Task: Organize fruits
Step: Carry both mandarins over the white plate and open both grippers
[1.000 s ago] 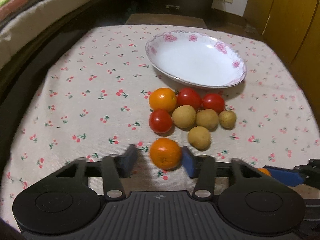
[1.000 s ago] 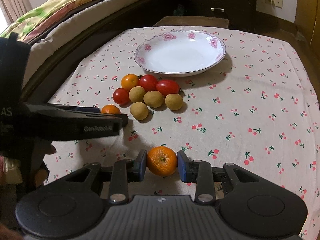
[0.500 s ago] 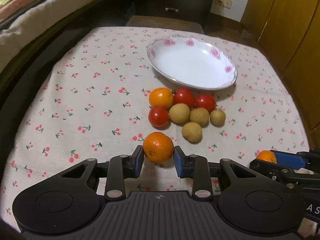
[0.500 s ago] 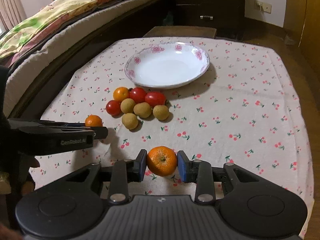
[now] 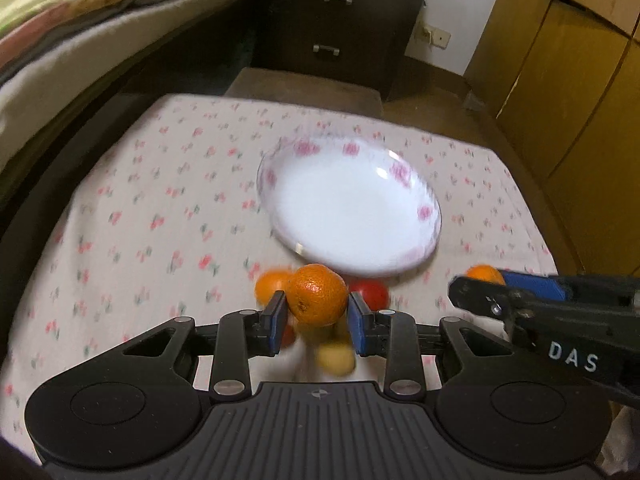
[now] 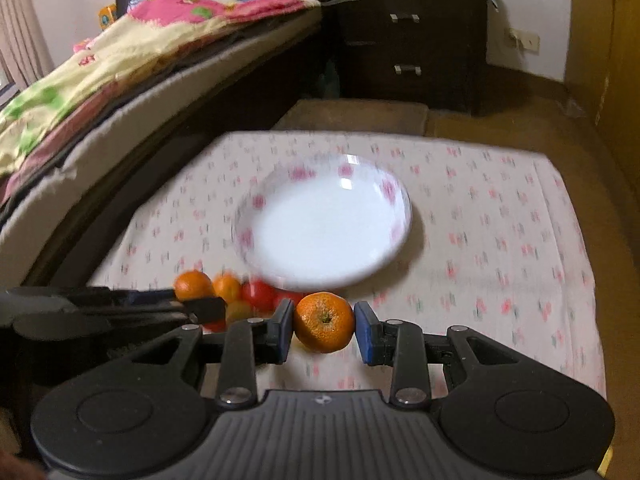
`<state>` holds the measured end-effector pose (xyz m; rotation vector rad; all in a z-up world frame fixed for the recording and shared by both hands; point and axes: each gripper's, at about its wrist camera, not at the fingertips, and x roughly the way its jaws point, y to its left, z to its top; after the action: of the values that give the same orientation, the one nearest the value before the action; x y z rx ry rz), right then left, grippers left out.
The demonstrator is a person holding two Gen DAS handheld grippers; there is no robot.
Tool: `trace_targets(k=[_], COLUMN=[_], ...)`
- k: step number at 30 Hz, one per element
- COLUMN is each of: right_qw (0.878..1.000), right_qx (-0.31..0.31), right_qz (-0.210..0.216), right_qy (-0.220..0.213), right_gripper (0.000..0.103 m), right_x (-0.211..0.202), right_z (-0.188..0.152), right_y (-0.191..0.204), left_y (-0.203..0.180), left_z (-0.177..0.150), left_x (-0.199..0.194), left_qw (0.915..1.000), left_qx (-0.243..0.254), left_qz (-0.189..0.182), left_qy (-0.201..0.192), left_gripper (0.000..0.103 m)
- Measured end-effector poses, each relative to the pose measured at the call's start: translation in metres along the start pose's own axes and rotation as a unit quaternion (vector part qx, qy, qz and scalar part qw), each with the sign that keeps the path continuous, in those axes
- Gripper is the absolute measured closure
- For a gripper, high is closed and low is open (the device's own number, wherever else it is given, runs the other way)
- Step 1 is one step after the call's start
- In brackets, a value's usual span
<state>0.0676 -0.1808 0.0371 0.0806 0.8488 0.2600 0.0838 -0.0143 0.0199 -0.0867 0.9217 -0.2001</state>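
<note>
- Above the cherry-print cloth (image 5: 132, 216) on the counter, the left gripper (image 5: 317, 322) is clamped on an orange (image 5: 317, 294), its blue pads pressing both sides of the fruit.
- In the right wrist view, the right gripper (image 6: 324, 328) grips a second orange (image 6: 325, 322) the same way, stem dimple facing the camera.
- The white plate (image 5: 424, 216) with a pink flower rim lies on the cloth beyond both held oranges, with nothing in it; its near edge is smeared by motion blur in both views.
- Between the plate and the grippers sits the remaining pile of fruit, mostly hidden: from the left wrist only a loose orange (image 5: 271, 284), a red tomato (image 5: 370, 293) and a blurred yellowish fruit (image 5: 337, 358) show behind the fingers.
- From the right wrist, the pile shows as an orange fruit, red tomatoes (image 6: 259, 294) and something yellowish, too blurred and overlapped to count.
- The right gripper enters the left wrist view from the right edge as a dark arm marked "DAS", its orange only partly visible behind the blue pad.
- The left gripper crosses the lower left of the right wrist view, with its orange at its tip.
- A bed (image 6: 100, 80) with a patterned quilt runs along the left, and a dark dresser (image 6: 412, 36) stands behind the counter.
</note>
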Motion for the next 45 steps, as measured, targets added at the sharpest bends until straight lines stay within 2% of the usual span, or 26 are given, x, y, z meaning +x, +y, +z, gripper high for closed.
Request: trace_targets(k=[7,19,26,45], right_qw=[1.000,0.999,0.999,0.999], right_qx=[0.001,0.000,0.010,0.022], right_qz=[0.004,0.011,0.016,0.017], right_qy=[0.004,0.031,0.037,0.021], right_gripper=[0.070,0.070,0.069,0.068], right_x=[0.039,0.089,0.095,0.085], right_z=[0.035,0.047,0.049,0.055], right_y=[-0.009,-0.024,-0.030,-0.031], left_y=[-0.001,0.000,-0.001,0.002], left_z=[0.031,0.045,0.047,0.051], left_x=[0.032,0.066,0.069,0.055], left_qw=[1.0000,0.9996,0.9997,0.9999], left_qx=[0.004,0.013,0.006,-0.002], left_qz=[0.009,0.020,0.016,0.010], left_qy=[0.002,0.014,0.017,-0.001], left_gripper=[0.063,0.063,0.063,0.047])
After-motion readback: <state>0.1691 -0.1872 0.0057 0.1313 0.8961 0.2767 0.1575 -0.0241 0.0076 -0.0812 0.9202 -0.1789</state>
